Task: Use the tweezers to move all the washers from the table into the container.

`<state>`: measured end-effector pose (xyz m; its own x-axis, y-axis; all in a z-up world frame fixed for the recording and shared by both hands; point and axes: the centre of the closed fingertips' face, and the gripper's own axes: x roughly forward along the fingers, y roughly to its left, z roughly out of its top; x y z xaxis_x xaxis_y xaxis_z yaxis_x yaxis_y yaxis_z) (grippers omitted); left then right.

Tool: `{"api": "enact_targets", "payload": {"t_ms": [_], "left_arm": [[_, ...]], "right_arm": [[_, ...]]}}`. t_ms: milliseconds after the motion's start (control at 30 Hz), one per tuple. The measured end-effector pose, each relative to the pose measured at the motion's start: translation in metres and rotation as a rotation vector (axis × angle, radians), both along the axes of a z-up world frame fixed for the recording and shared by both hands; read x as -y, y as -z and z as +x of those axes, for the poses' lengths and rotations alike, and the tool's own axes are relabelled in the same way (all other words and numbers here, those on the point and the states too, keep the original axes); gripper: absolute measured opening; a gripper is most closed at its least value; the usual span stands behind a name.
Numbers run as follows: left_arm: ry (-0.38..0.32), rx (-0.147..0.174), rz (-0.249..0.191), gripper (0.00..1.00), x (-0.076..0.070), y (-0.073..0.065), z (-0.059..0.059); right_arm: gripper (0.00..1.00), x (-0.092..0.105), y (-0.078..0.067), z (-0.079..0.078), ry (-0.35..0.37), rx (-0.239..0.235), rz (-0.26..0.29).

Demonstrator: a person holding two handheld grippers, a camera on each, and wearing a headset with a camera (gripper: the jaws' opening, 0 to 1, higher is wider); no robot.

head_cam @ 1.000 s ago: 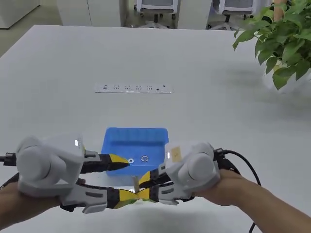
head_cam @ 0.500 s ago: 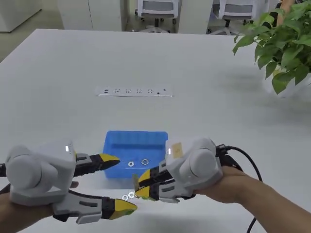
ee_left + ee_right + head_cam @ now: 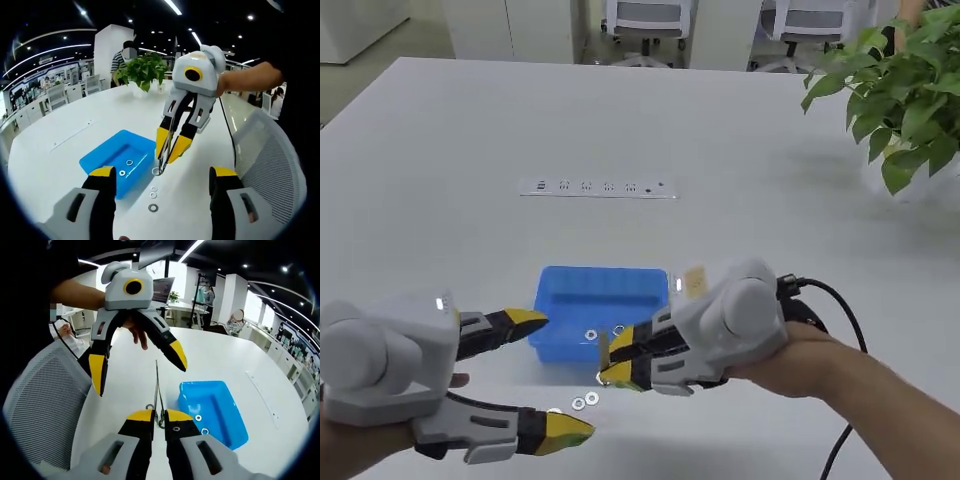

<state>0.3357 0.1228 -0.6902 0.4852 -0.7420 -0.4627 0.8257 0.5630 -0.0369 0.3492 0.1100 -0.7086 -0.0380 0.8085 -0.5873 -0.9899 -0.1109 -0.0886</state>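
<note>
Right claw (image 3: 171, 147): jaws narrow, clamped on the tweezers (image 3: 157, 385). The tweezers stick out past the yellow tips and point down at the bench (image 3: 720, 200). The likely reason is that the washers are too thin and flat for the claw's broad tips, so the fine tool does the picking.

Left claw (image 3: 546, 374): jaws wide apart and holding nothing. It sits off the container's (image 3: 602, 272) near left corner, low over the bench. It appears parked clear so the tweezers have free room, and it has no part in the pick.

The container is a shallow blue tray lying flat. Two washers (image 3: 618, 330) are already inside, near its front wall.

Loose washers (image 3: 578, 403) lie in a small cluster on the bench just outside the container's front edge, between the container and the person. They sit closer to the left claw's lower jaw than to the right claw.

The tweezer tips come down just outside the container's front wall, at one single washer (image 3: 156, 171) that lies nearer the container than the cluster does. The tips are at that washer or touching it. Whether it is pinched or only lying under them cannot be told.

Judgement: the task is partly done, and several washers outside the container are left to carry in. Because the washers lie so near the front wall, each carry into the container should be short.
</note>
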Motion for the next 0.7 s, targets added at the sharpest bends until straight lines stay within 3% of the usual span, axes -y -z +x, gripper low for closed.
{"api": "enact_targets", "payload": {"t_ms": [700], "left_arm": [[-0.05,-0.011,-0.019,0.97,-0.009,0.0,0.002]], "right_arm": [[0.09,-0.002,-0.017,0.033,0.017,0.041,0.041]]}}
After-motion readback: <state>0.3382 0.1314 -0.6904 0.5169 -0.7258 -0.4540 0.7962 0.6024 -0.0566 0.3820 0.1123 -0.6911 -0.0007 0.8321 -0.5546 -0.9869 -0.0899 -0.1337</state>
